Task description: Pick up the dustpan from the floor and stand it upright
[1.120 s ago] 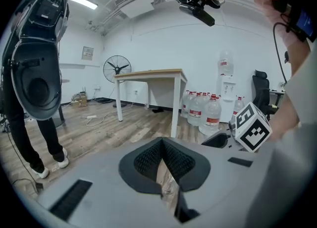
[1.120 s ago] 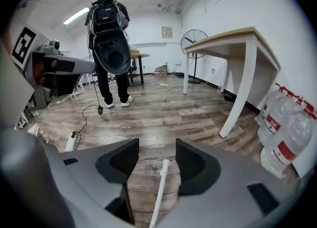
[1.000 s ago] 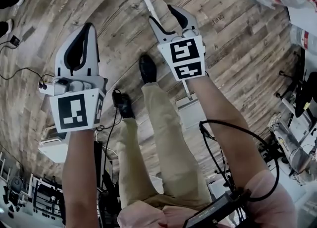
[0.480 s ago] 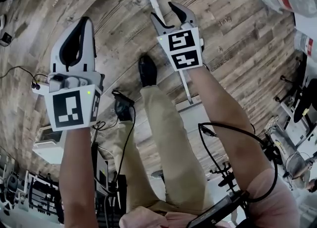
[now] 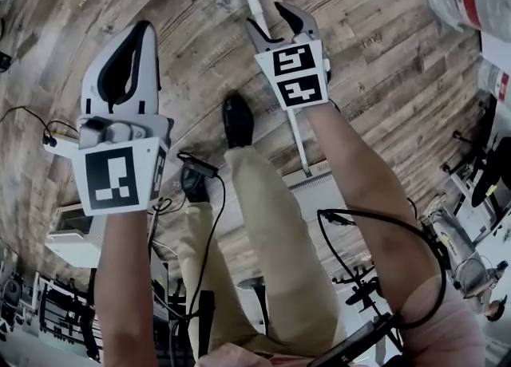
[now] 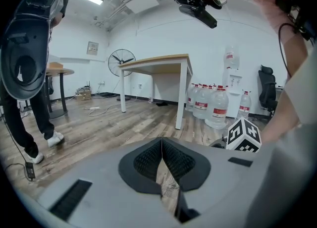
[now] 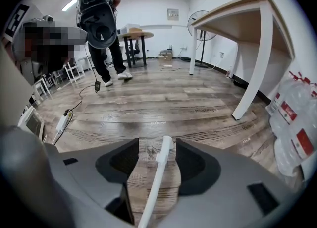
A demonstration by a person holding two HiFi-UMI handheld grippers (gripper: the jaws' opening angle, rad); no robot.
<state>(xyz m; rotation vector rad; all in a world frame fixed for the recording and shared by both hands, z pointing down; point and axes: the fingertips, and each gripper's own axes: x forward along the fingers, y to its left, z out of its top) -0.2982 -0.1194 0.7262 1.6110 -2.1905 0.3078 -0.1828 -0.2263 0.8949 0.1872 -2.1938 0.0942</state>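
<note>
The dustpan (image 5: 297, 144) has a long, thin white handle that runs slantwise from the upper centre of the head view down to a pale ribbed pan (image 5: 314, 191) just right of centre, partly hidden. In the right gripper view the handle (image 7: 157, 172) rises at lower centre, and a small tab sits just below its rounded tip.

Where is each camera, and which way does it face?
Head view: on the person's head, looking down at the floor; shows both arms, legs, left gripper, right gripper.
Left gripper view: on the left gripper, facing a table along its shut jaws.
Right gripper view: on the right gripper, along its open jaws.
Shared: head and right gripper views show the white handle.
</note>
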